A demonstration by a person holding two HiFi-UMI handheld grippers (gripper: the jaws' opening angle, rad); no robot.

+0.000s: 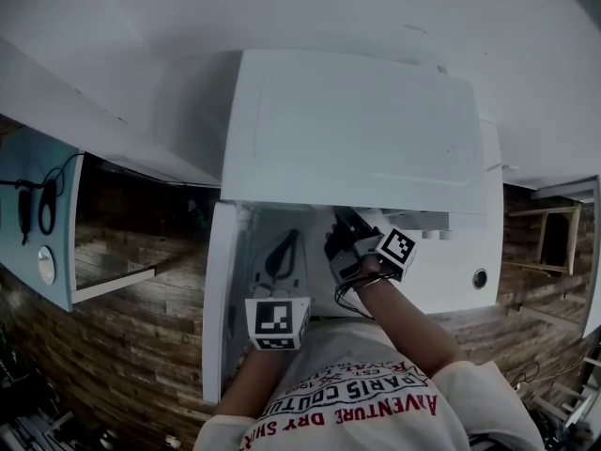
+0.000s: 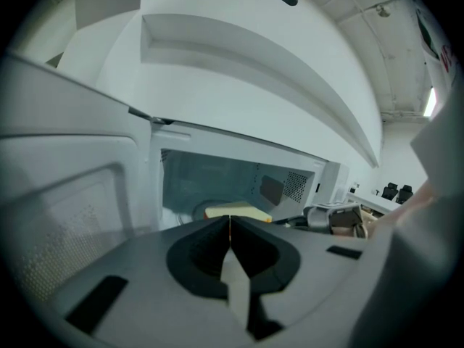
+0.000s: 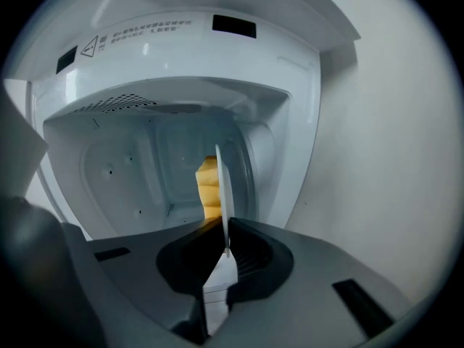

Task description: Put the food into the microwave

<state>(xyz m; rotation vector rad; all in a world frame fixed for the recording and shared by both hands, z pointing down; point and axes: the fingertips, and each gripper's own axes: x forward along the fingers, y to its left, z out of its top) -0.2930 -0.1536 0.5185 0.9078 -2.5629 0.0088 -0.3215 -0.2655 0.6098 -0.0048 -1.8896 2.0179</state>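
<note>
One pale yellow slab of food [image 3: 207, 187] sits on a thin white plate [image 3: 223, 194] inside the cavity of the open white microwave [image 1: 357, 130]. In the left gripper view it lies flat, its long side running across the opening. The right claw [image 3: 226, 246] pinches the plate's rim, the plate seen edge-on. The left claw [image 2: 230, 227] is pressed together, empty, just outside beside the swung-open door [image 2: 65, 216].
</note>
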